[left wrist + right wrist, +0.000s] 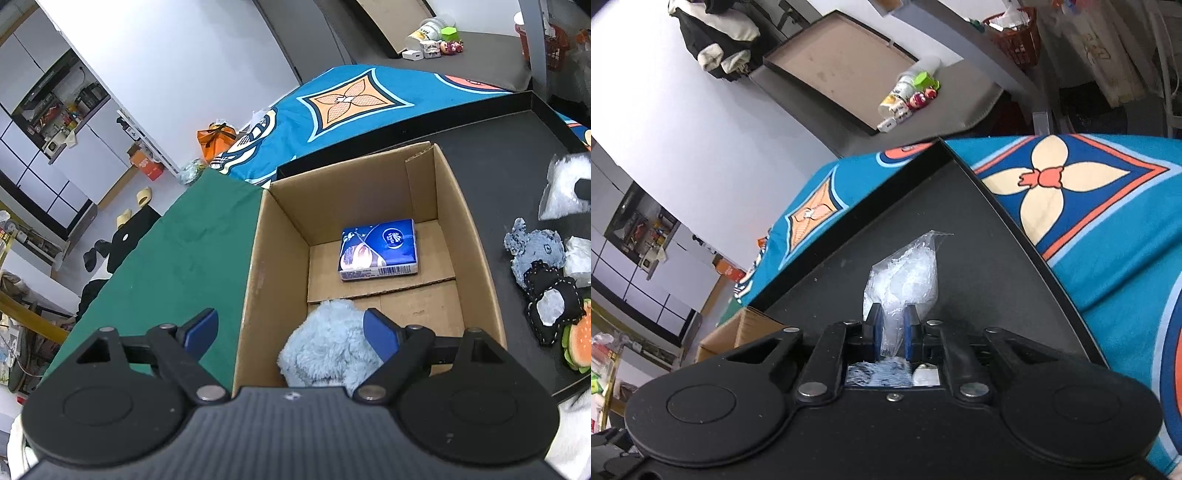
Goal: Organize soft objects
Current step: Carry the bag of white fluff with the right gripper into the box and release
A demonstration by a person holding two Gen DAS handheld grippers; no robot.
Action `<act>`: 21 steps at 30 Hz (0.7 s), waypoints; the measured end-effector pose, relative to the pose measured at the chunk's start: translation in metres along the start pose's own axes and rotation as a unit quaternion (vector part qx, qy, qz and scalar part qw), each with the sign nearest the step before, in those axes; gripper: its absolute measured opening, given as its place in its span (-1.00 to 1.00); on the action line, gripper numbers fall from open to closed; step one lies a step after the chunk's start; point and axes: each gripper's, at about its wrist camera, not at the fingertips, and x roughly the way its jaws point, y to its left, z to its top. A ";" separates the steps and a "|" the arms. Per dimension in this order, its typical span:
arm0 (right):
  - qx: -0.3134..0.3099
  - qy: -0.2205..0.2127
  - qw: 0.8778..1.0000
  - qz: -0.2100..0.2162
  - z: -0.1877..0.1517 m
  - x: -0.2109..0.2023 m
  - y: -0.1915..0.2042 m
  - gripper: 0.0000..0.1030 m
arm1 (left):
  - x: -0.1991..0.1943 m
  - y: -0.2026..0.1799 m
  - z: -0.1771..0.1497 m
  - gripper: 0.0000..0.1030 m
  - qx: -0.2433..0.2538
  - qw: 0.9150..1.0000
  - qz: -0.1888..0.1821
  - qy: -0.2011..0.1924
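Count, left wrist view: one cardboard box (373, 236). Inside it, two things: one blue tissue pack (378, 249), one fluffy blue plush (328, 350).

On the black tray (498, 173) beside the box, I count one clear bag (561, 192), one denim piece (535, 254), one black stitched piece (554, 306), one burger-shaped item (580, 339) and one white wad (580, 258).

Right wrist view: one clear bag (905, 280), between my two blue pads (875, 328).

Cloths: one green (177, 251), one patterned blue (332, 107).
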 end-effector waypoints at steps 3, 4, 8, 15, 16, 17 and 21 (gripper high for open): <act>-0.018 -0.005 1.000 0.000 0.000 -0.004 0.008 -0.78 | -0.001 0.004 -0.002 0.64 -0.005 1.000 -0.004 -0.001; -0.023 -0.006 1.000 0.000 0.000 -0.005 0.010 -0.78 | -0.002 0.006 -0.002 0.64 -0.007 1.000 -0.005 -0.001; -0.043 -0.014 0.999 0.003 -0.001 -0.010 0.020 -0.78 | -0.004 0.014 -0.008 0.64 -0.010 1.000 -0.008 -0.003; -0.080 -0.025 0.996 0.023 -0.003 -0.019 0.043 -0.78 | -0.008 0.029 -0.014 0.64 -0.022 0.999 -0.022 -0.010; -0.085 -0.025 0.996 0.025 -0.004 -0.021 0.046 -0.78 | -0.009 0.032 -0.015 0.64 -0.025 0.999 -0.023 -0.011; -0.089 -0.024 0.995 0.027 -0.006 -0.022 0.048 -0.78 | -0.010 0.035 -0.016 0.64 -0.029 0.999 -0.025 -0.013; -0.110 -0.023 0.993 0.037 -0.009 -0.026 0.060 -0.78 | -0.010 0.046 -0.017 0.58 -0.037 0.998 -0.040 -0.015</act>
